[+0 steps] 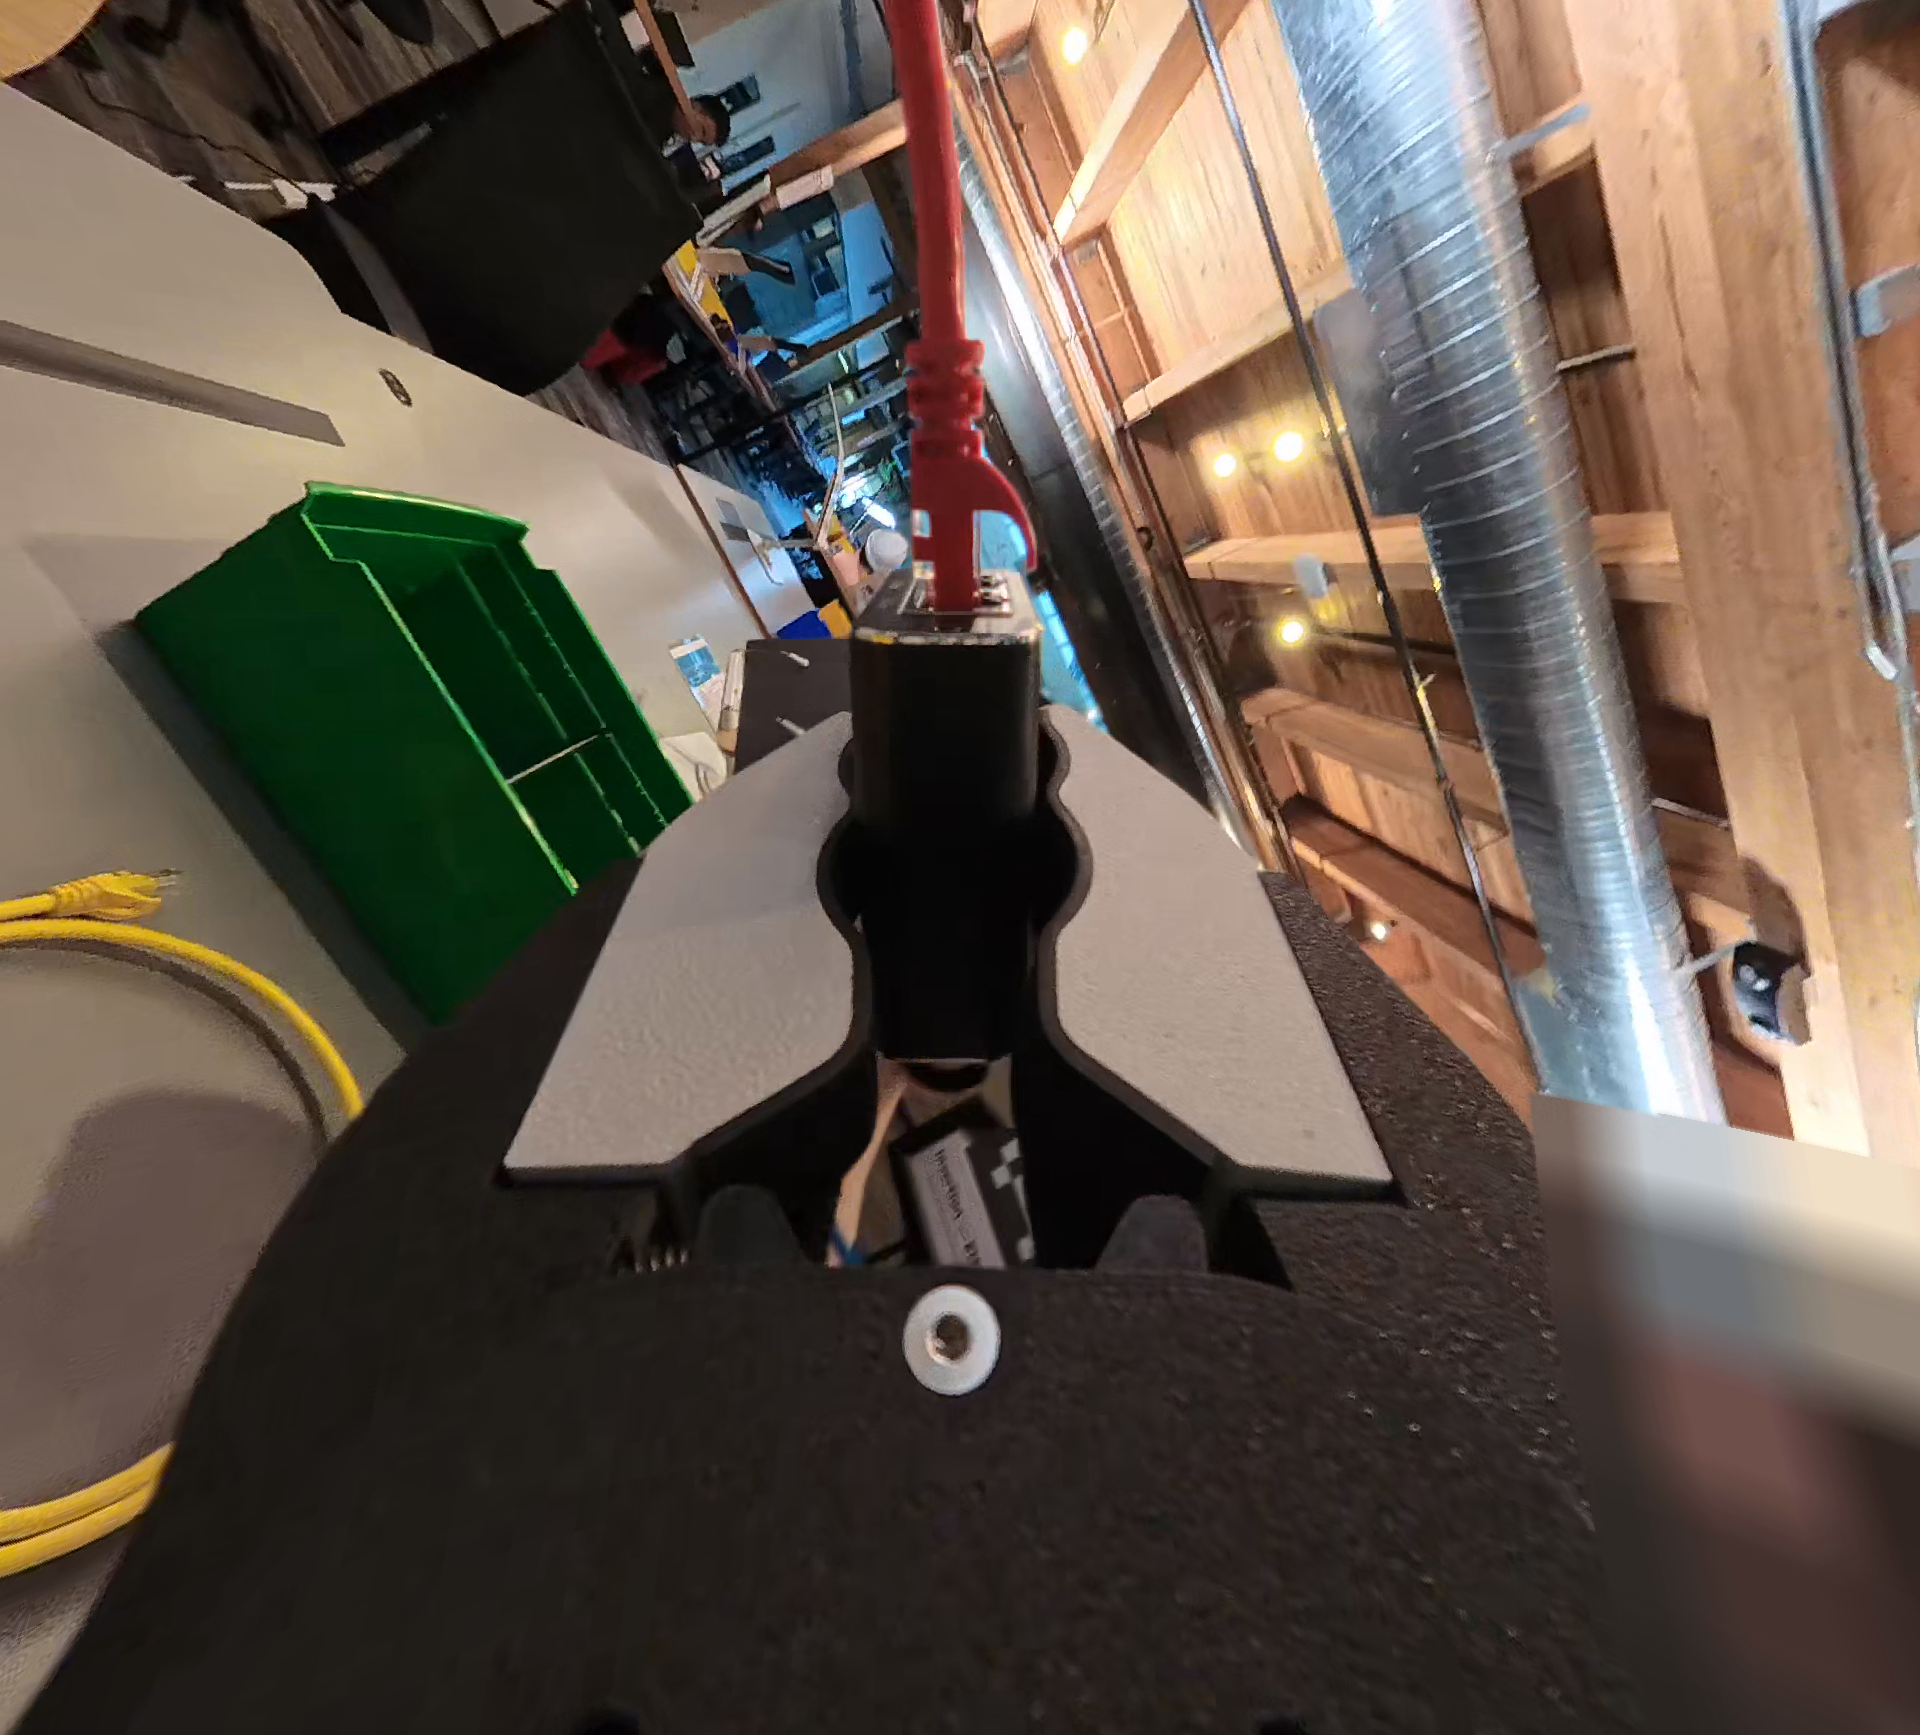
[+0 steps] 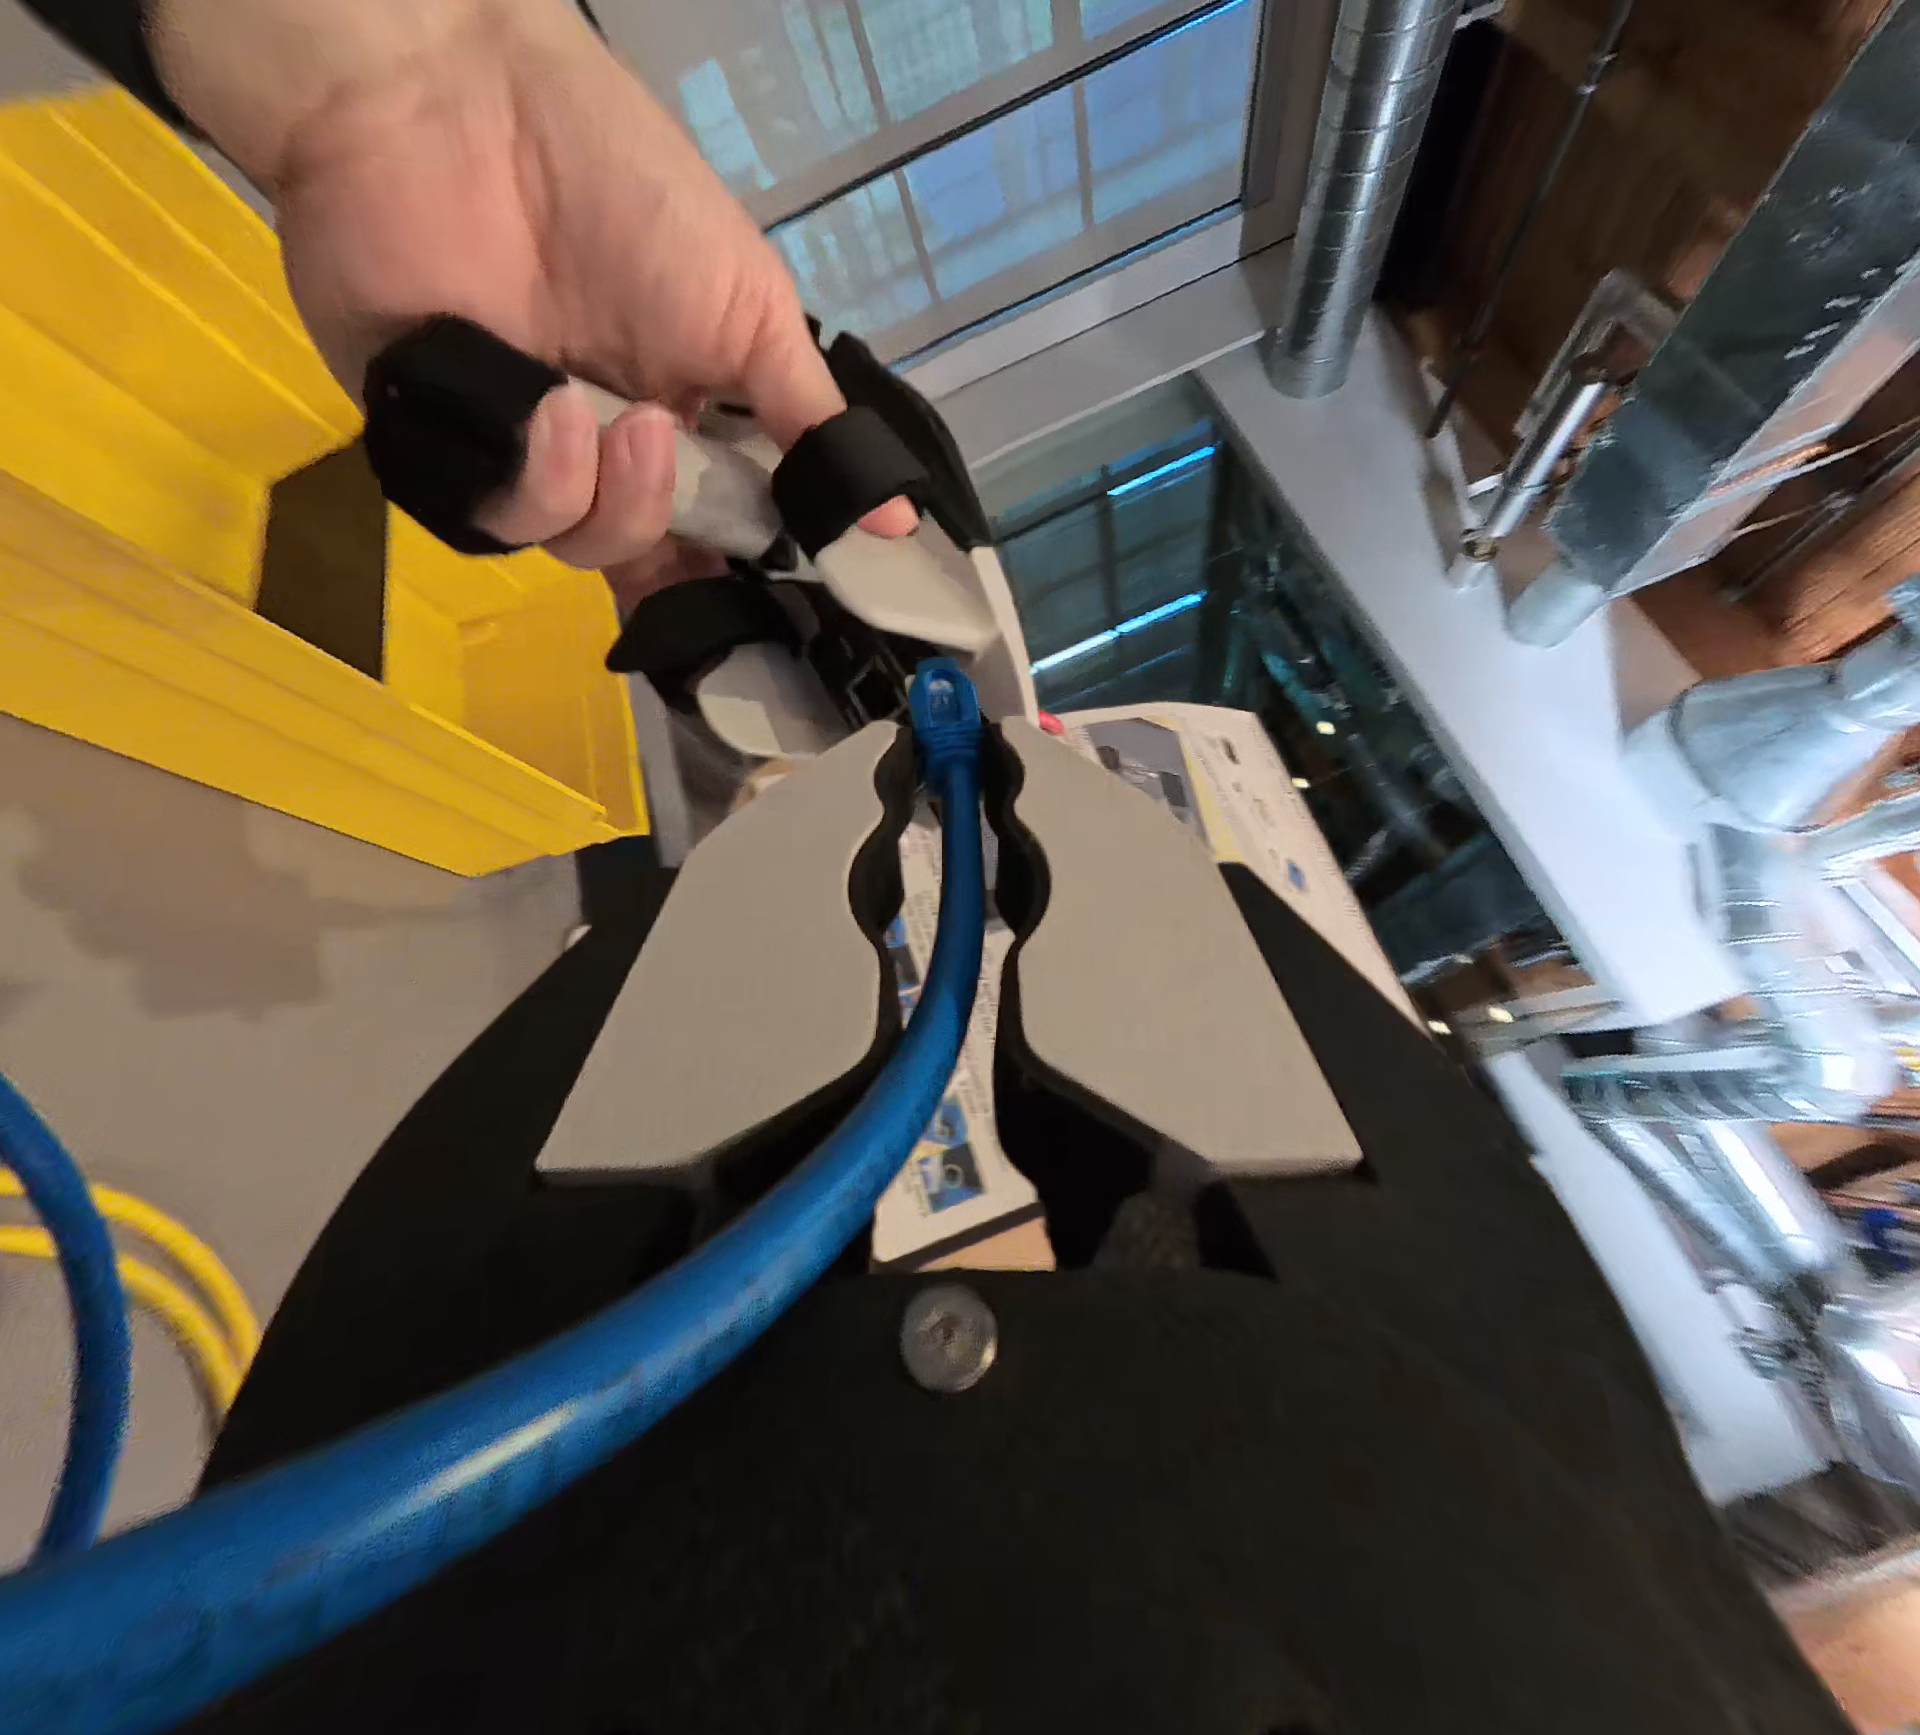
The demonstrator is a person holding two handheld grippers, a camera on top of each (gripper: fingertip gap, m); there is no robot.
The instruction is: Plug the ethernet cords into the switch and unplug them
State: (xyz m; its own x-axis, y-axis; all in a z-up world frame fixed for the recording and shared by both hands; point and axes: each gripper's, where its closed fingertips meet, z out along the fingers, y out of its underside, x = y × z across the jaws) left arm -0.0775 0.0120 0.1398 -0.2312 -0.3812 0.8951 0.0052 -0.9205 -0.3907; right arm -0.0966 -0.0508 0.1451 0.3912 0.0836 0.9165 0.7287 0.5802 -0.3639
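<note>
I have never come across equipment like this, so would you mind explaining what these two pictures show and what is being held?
No robot here: a person holds a two-finger hand gripper in each hand, and a camera on each looks forward along its grey fingers.

The left wrist view shows the left gripper clamped on a small black switch. A red ethernet cord is plugged into the switch's far end. On the grey table beside it lie a green bin and a yellow cord.

The right wrist view shows the right gripper pinching a blue ethernet cord just behind its plug, pointed towards the switch. Ahead is the person's hand working the other gripper, with a yellow bin on the left and a printed box underneath.
</note>
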